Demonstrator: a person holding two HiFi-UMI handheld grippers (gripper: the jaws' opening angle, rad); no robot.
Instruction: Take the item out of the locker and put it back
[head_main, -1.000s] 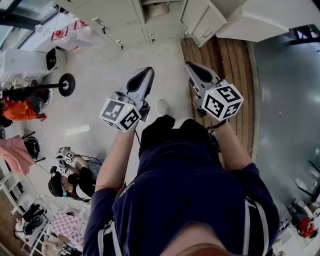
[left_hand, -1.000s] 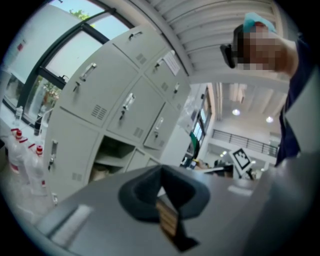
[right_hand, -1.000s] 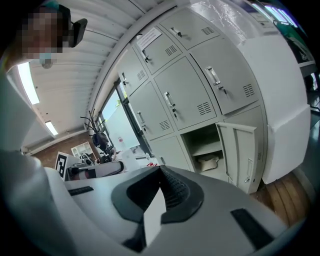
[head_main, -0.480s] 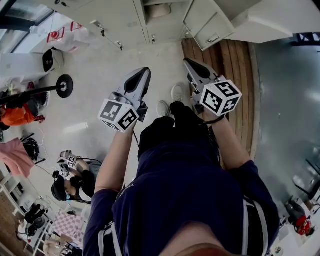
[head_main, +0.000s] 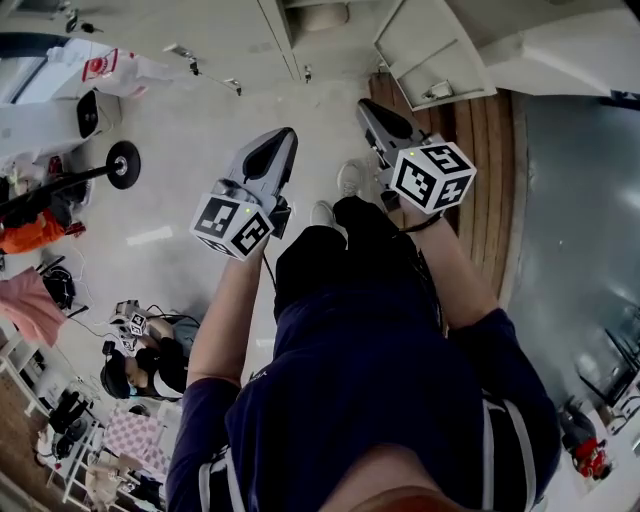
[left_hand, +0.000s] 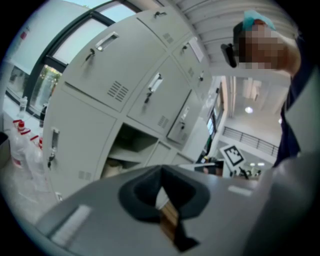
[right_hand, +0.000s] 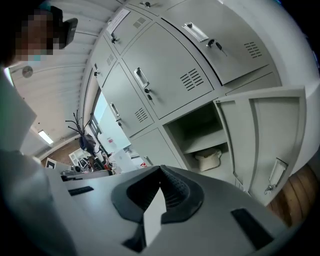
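Note:
The open locker compartment (right_hand: 200, 135) holds a cream, bag-like item (right_hand: 209, 159) on its lower shelf, and its door (right_hand: 270, 145) swings out to the right. The head view shows the same item (head_main: 325, 14) at the top edge, beside the door (head_main: 430, 50). My left gripper (head_main: 282, 140) and right gripper (head_main: 368, 108) are held out over the floor and point at the lockers, short of them. Both are shut with nothing between the jaws. From the left gripper (left_hand: 161, 171) the compartment (left_hand: 131, 145) and the item (left_hand: 113, 168) show at lower left. The right gripper (right_hand: 161, 171) points left of the compartment.
Closed grey lockers (right_hand: 165, 75) surround the open one. A wooden strip of floor (head_main: 480, 150) runs on the right below the door. A wheeled white machine (head_main: 90, 115), white bags (head_main: 110, 65) and a person sitting on the floor (head_main: 150, 360) are at the left.
The person has stepped toward the lockers, one foot coming forward. Both grippers have risen in the head view, and the open door sits nearer to the right gripper. Both stay shut.

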